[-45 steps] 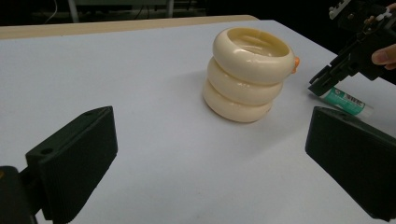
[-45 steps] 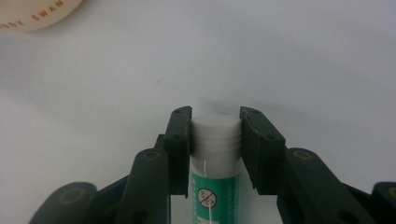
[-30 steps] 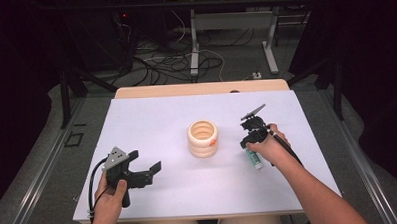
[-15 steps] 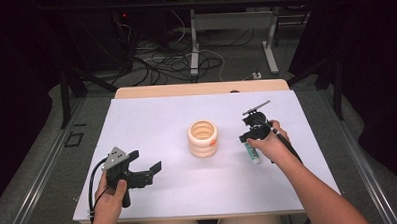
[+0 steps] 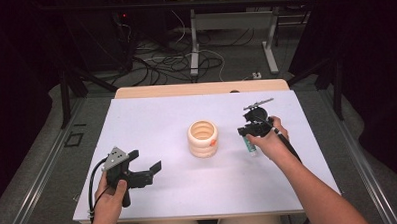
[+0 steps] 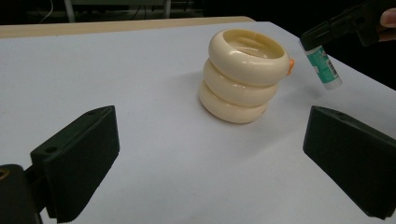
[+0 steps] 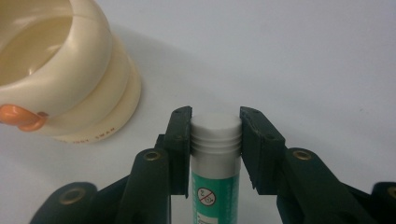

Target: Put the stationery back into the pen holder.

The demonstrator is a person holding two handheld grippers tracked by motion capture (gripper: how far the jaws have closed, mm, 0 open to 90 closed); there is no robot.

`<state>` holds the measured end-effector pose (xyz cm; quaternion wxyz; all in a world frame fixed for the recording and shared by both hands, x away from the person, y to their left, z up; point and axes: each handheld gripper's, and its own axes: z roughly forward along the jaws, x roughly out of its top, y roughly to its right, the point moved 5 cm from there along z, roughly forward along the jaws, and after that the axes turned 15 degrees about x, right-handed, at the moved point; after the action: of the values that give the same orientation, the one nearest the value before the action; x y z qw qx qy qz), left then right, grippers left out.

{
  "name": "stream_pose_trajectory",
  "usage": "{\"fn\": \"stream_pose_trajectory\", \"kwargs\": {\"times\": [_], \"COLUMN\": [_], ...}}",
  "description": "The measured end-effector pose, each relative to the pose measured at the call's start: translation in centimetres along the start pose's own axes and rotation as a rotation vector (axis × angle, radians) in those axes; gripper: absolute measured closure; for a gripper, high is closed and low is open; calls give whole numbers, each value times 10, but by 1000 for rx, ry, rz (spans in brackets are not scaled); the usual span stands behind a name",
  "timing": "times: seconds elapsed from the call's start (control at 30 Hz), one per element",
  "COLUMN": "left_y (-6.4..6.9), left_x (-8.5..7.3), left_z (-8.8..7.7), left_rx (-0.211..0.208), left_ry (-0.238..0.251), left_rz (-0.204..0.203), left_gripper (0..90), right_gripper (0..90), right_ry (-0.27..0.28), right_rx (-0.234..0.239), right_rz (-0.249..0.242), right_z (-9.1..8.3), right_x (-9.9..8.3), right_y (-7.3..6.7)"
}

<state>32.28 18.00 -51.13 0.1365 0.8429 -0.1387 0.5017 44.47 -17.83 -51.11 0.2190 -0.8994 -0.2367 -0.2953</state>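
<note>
Beside the cream holder [image 5: 203, 138], right hand-held gripper [image 7: 215, 135] clamped on glue stick [image 7: 215, 163]

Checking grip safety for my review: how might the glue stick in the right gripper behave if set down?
The glue stick looks rigid and light. Its round, smooth body would probably roll if laid flat. The right gripper clamps only its ridged cap, so it might pivot.

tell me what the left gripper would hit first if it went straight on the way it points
Most likely the cream ringed holder: it stands ahead between the open jaws of the left gripper, a little right of centre. Bare table lies before it. Depth is hard to judge, so a near miss is possible.
</note>
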Motion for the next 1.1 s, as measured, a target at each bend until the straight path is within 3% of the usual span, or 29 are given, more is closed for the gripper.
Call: {"fn": "stream_pose_trajectory", "kwargs": {"times": [0.37,0.7,1.1], "left_y": [0,0,-1], "left_x": [0,0,-1], "left_z": [0,1,0], "left_rx": [0,4,0], "left_ry": [3,5,-2], "left_rz": [4,3,13], "left_gripper": [35,35,35], "right_gripper": [652,651,651], "right_ry": [120,188,284], "right_rx": [-10,-10,24], "right_rz": [-54,-96,-135], "right_z": [-8,-12,-20], "right_x": [11,17,29], "right_y": [-3,-7,-23]}}
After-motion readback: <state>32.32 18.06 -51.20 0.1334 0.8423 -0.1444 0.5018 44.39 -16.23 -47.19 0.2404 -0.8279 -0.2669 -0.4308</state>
